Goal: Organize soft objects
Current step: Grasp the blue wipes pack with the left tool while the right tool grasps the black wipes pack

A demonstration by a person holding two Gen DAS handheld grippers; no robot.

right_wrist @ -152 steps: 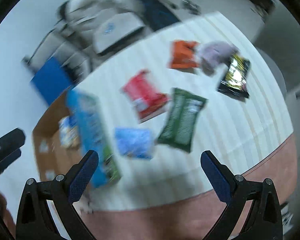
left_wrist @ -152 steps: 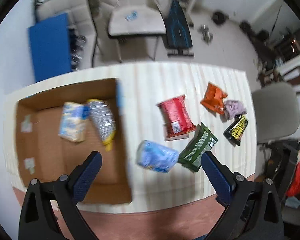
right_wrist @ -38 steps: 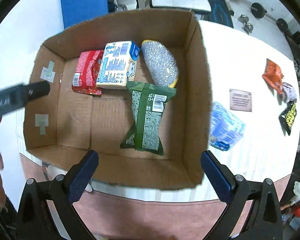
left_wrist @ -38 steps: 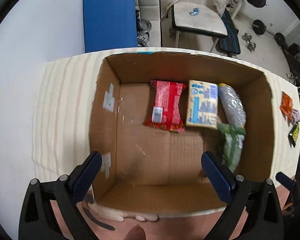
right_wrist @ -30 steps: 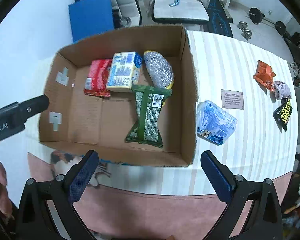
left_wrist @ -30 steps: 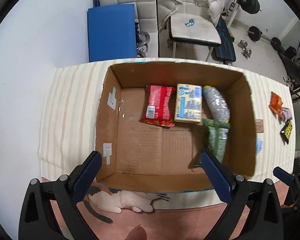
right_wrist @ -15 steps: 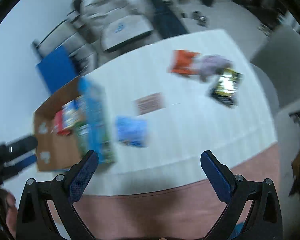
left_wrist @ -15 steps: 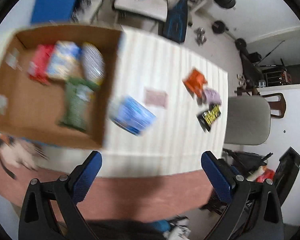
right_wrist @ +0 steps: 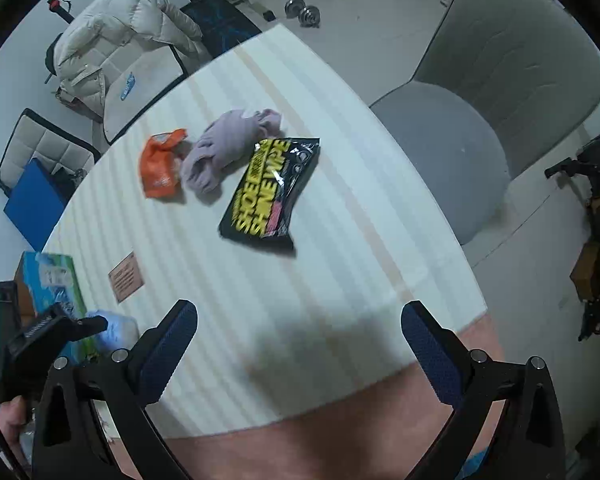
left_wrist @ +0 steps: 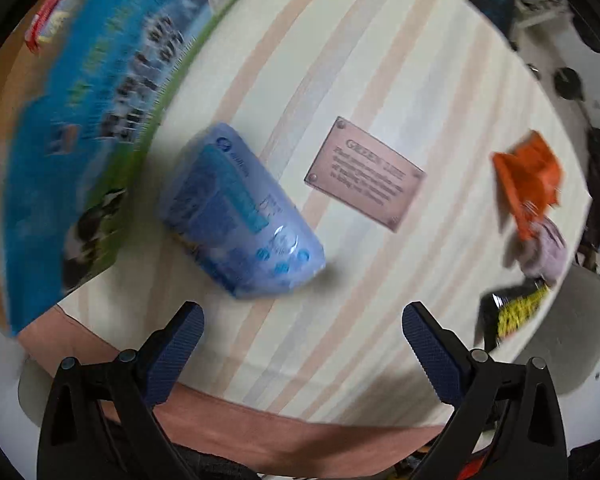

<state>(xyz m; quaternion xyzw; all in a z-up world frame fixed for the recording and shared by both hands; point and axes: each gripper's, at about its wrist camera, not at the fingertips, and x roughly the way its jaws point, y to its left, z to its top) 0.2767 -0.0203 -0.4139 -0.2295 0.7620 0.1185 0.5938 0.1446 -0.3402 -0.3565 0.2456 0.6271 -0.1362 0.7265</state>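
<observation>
A soft blue pack [left_wrist: 240, 216] lies on the striped table beside the printed outer wall of the cardboard box [left_wrist: 88, 120]. My left gripper [left_wrist: 300, 332] is open and empty just short of the blue pack. My right gripper [right_wrist: 300, 332] is open and empty above the table. Ahead of it lie a black and yellow wipes packet [right_wrist: 272, 196], a lilac cloth [right_wrist: 224, 148] and an orange packet [right_wrist: 160, 164]. These also show at the right of the left wrist view: the orange packet [left_wrist: 528, 184], the cloth [left_wrist: 540, 248], the black packet [left_wrist: 512, 312]. The left gripper shows in the right wrist view [right_wrist: 52, 332].
A small pink plaque [left_wrist: 364, 174] lies flat on the table right of the blue pack, also in the right wrist view [right_wrist: 126, 278]. A grey chair [right_wrist: 480, 100] stands at the table's right side. The table's front edge [right_wrist: 340, 396] is close below both grippers.
Both grippers have left the box. The left one has swung right and down close to the blue pack. The right one has swung right to face the three items at the far end.
</observation>
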